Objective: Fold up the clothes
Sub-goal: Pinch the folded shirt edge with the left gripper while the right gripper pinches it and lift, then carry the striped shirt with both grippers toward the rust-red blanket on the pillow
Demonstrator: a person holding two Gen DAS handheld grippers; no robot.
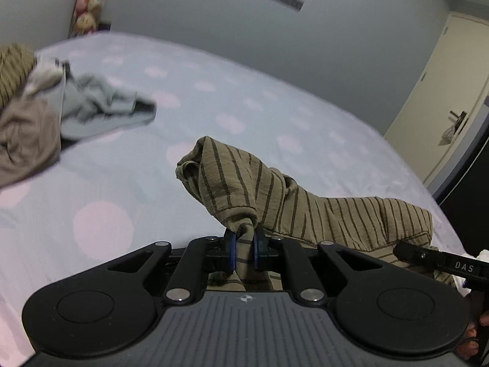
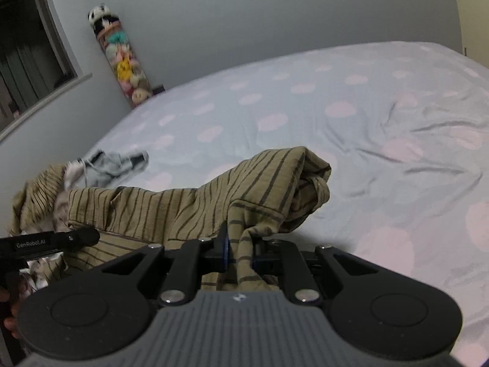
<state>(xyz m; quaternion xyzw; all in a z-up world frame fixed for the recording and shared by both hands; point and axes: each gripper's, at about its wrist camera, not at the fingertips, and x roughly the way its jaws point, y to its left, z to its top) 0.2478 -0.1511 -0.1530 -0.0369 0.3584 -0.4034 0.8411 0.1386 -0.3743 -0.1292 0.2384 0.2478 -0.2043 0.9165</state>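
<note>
An olive garment with dark stripes (image 1: 330, 217) hangs bunched between both grippers above the bed. My left gripper (image 1: 244, 244) is shut on a pinched fold of it, the cloth squeezed between the blue pads. In the right wrist view the same striped garment (image 2: 189, 205) stretches leftward, and my right gripper (image 2: 241, 250) is shut on another fold of it. The right gripper's black finger (image 1: 440, 260) shows at the right edge of the left wrist view. The left gripper's finger (image 2: 52, 241) shows at the left edge of the right wrist view.
The bed (image 1: 244, 101) has a pale blue sheet with pink dots. A pile of clothes lies at the left: a beige piece (image 1: 24, 140), a light grey-blue piece (image 1: 101, 107), another striped piece (image 2: 36, 189). A tube of plush toys (image 2: 125, 64) stands by the wall. A cream door (image 1: 443, 98) is at right.
</note>
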